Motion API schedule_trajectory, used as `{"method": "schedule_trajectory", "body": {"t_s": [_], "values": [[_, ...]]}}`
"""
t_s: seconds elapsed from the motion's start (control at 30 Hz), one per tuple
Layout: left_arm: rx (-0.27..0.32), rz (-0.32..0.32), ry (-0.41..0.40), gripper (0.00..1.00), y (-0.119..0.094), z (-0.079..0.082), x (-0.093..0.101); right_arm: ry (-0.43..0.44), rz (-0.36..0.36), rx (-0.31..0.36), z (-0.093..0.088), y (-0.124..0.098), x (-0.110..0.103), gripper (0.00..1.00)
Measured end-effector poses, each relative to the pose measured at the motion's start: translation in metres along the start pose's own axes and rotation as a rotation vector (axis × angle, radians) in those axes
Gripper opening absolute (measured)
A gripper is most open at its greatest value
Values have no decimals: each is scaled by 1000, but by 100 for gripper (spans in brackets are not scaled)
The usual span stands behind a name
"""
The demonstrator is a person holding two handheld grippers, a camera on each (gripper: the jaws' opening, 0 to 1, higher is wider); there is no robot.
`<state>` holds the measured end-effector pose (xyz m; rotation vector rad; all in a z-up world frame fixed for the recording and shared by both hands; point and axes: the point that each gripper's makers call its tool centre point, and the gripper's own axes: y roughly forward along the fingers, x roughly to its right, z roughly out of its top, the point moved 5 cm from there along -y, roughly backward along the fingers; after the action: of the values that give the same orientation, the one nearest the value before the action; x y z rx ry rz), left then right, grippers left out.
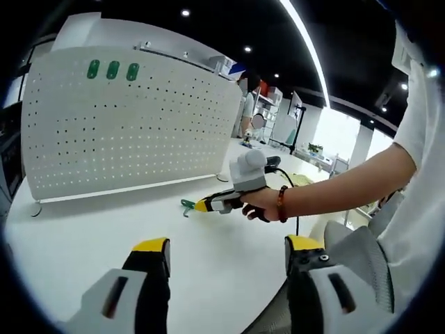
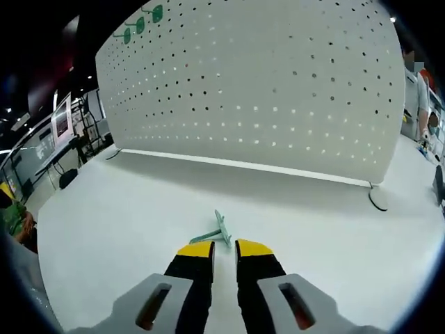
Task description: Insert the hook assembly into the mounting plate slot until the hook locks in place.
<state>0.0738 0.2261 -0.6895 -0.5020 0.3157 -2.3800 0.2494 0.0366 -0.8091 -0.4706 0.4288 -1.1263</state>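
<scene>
A white pegboard [image 1: 132, 118] stands upright at the back of the table, and it also rises close ahead as the pegboard [image 2: 264, 83] in the right gripper view. Three green hooks [image 1: 112, 69] sit in its top left corner, seen again as the hooks [image 2: 141, 24]. A loose green hook [image 2: 218, 232] lies on the table, its near end between the yellow tips of my right gripper [image 2: 224, 248], whose jaws are drawn close on it. From the left gripper view a hand holds the right gripper [image 1: 208, 204] low at that hook [image 1: 186, 206]. My left gripper [image 1: 227, 245] hangs open, holding nothing.
The white table [image 2: 104, 229] spreads wide in front of the board. The board's foot [image 2: 379, 202] sticks out at its right end. A person's forearm [image 1: 334, 188] with a bead bracelet crosses the right side. Shelves and another person stand far behind the board's right edge.
</scene>
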Motion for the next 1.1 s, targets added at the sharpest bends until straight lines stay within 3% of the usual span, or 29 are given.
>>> {"method": "schedule_trajectory", "body": {"t_s": [0.57, 1.1], "values": [[-18, 14, -4, 68, -1, -3, -6, 8, 7, -17, -4, 12, 2, 7], [-14, 18, -2, 67, -1, -3, -7, -14, 10, -5, 0, 8, 3, 1]]}}
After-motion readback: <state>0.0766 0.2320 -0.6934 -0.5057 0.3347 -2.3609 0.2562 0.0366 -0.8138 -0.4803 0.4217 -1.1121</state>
